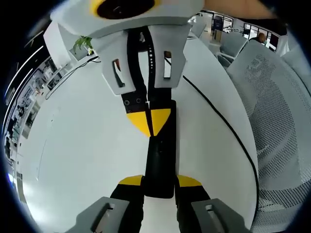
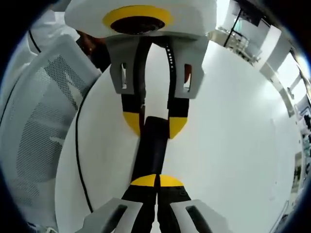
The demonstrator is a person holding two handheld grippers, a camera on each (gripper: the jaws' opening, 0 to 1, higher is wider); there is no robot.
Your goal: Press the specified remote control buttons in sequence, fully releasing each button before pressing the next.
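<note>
My left gripper (image 1: 159, 180) clamps the near end of the black remote (image 1: 160, 155) to steady it flat on the white table (image 1: 73, 145), so my right gripper (image 2: 156, 180), tips closed together, can press down on it

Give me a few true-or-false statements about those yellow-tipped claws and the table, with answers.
1. The left gripper clamps the black remote between its jaws. True.
2. The right gripper has its jaws wide open. False: they are closed together, with the tips on the remote.
3. The table is dark wood. False: it is white.
4. A black cable runs across the table. True.
</note>
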